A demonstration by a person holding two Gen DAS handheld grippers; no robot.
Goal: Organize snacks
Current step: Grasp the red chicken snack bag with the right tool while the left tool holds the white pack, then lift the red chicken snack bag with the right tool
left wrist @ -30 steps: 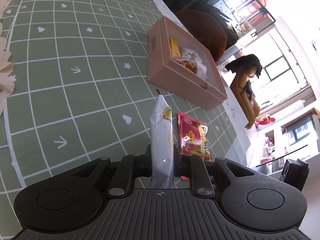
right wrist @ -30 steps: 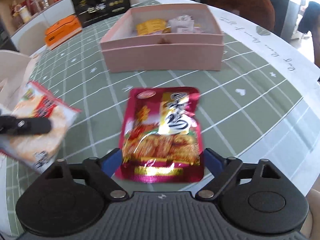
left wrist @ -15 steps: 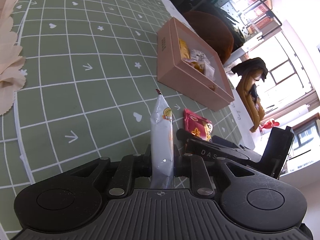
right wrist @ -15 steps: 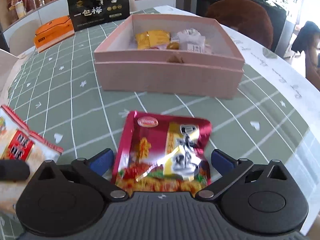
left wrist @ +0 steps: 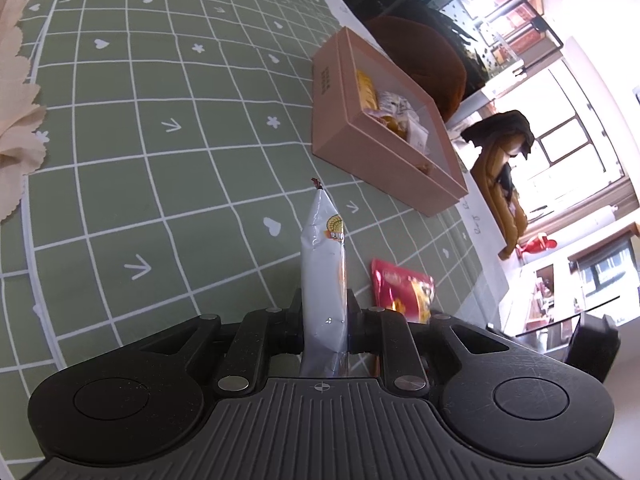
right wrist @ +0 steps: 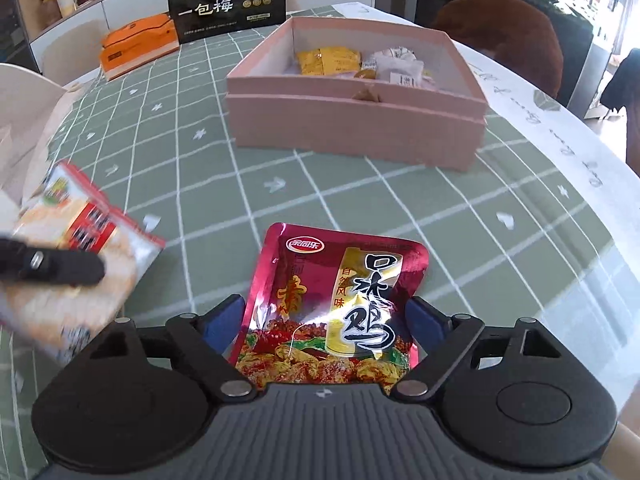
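The red snack pouch (right wrist: 332, 312) lies flat on the green grid tablecloth (right wrist: 460, 216), near the table's edge, and the right gripper (right wrist: 326, 320) is over its near end — blue-padded jaws on either side of the pouch, closing in right now. Whether the pads press on the foil I cannot tell from here; the right-hand pad looks to be at the pouch's edge, the left one just beside it.

Over on the left, the left gripper (left wrist: 325, 320) is clamped tight on a silvery white snack packet (left wrist: 323, 272), held edge-on and upright between the fingers. From the right wrist view that same packet (right wrist: 68, 264) shows its orange and red printed face, raised at the left of the frame with a black finger across it.

Beyond the red pouch, well apart from it, sits the pink box (right wrist: 360, 128), open at the top — a yellow packet (right wrist: 328, 60) and pale wrapped snacks (right wrist: 396, 66) lie inside against its far wall. Farther back on the table stand a black gift box (right wrist: 226, 0) with gold print and an orange case (right wrist: 138, 46) just beside it. A brown chair back (right wrist: 508, 28) rises behind the pink box.
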